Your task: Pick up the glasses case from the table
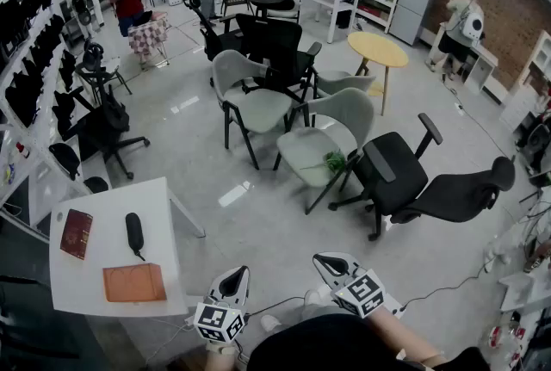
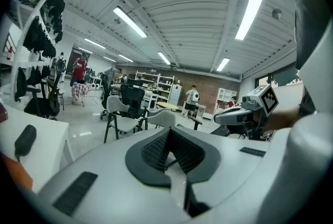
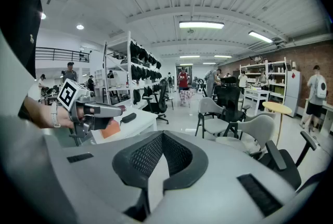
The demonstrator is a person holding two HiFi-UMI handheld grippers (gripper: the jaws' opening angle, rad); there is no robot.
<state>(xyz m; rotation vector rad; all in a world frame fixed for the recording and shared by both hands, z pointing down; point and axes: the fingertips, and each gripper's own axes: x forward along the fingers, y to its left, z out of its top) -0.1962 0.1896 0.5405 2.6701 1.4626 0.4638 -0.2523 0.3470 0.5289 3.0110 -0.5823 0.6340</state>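
Currently not begun | glasses case (image 1: pixel 134 233) untouched mid-tabletop, toward the table (image 1: pixel 103 201) right edge | my left tongs (image 1: pixel 235 275) and right tongs (image 1: pixel 325 261) both closed, empty, well apart from it | reach, grip, lift remain.

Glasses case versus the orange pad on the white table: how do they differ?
The glasses case is black, narrow and rounded; the orange pad is flat and rectangular. The glasses case lies mid-table, pointing away from the person; the orange pad lies crosswise by the near edge. Both rest on the white table, apart from each other.
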